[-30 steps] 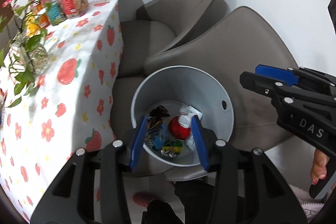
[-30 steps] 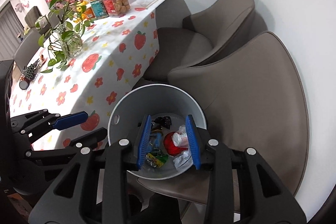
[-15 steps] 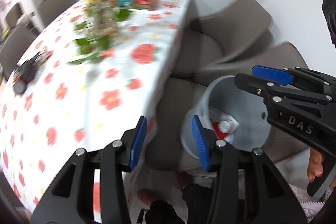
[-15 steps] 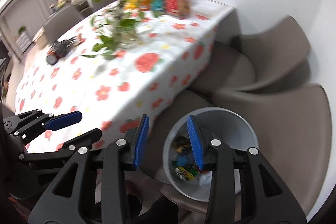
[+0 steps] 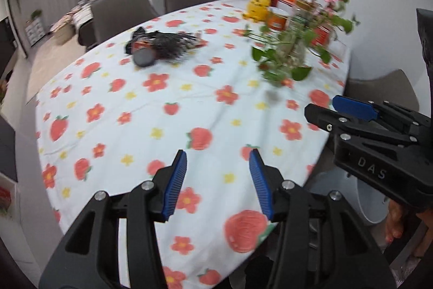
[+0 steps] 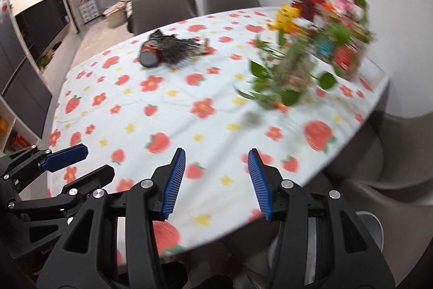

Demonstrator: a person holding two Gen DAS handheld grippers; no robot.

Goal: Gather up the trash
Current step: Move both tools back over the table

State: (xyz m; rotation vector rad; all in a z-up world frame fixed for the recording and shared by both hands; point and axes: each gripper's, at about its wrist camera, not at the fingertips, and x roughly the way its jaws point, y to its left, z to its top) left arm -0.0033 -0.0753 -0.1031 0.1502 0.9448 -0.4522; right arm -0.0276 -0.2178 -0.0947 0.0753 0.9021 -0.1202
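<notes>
1. Trash, a dark crumpled heap of black bristly wrapper and red-orange packet with a round grey disc at its near end [image 5: 159, 45] [image 6: 170, 49], lies on the far side of the tabletop, well apart from both claws.
2. Left claw [image 5: 217, 182], black with blue ribbed pads, stands apart with nothing between its pads; its jaws have just been opening a little, over the near edge of the tabletop.
3. Right claw [image 6: 216, 180], of the same build, is likewise apart and empty; its jaws have just been opening wider.
4. Each claw shows in the other's view: the right one at the right edge of the left wrist view, the left one at the lower left of the right wrist view.
5. White tablecloth printed with red flowers and strawberries [image 5: 189, 110] [image 6: 173, 121] covers the tabletop beneath both claws.
6. Glass vase of green leafy stems and pink blossoms [image 5: 295, 53] [image 6: 292, 72] stands to the right of the trash, blurred.
7. Behind the vase sit yellow, orange and red containers [image 5: 266, 4], too blurred to read.
8. Grey upholstered chairs [image 5: 119, 10] [image 6: 159, 10] stand along the far side of the tabletop.
9. A pale round bin's rim [image 6: 370, 221] shows below the tabletop's near right edge.
</notes>
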